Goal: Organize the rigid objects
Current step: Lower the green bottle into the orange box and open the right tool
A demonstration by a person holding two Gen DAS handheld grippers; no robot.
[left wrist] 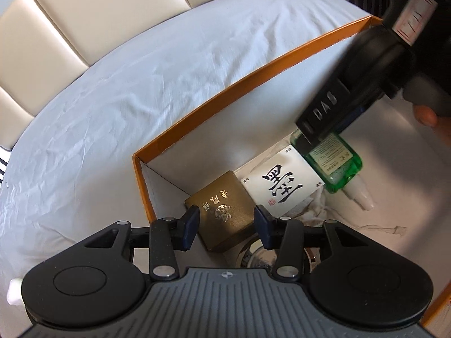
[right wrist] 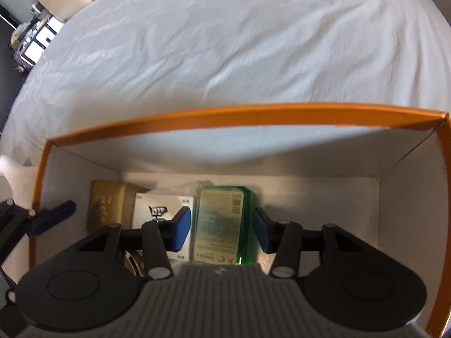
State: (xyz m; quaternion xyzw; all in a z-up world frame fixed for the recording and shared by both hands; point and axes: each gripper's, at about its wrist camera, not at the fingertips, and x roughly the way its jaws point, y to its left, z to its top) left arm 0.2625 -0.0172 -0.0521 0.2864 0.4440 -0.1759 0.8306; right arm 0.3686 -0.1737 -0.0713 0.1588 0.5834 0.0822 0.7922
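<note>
Your right gripper [right wrist: 222, 229] reaches into the orange box [right wrist: 225, 114], jaws part open around the green bottle [right wrist: 221, 222] lying beside the white box [left wrist: 282, 187], pads apparently just clear of its sides. Your left gripper [left wrist: 225, 226] hovers part open and empty above the gold box [left wrist: 221, 211]. Withdraw straight up, without nudging the bottle.
</note>
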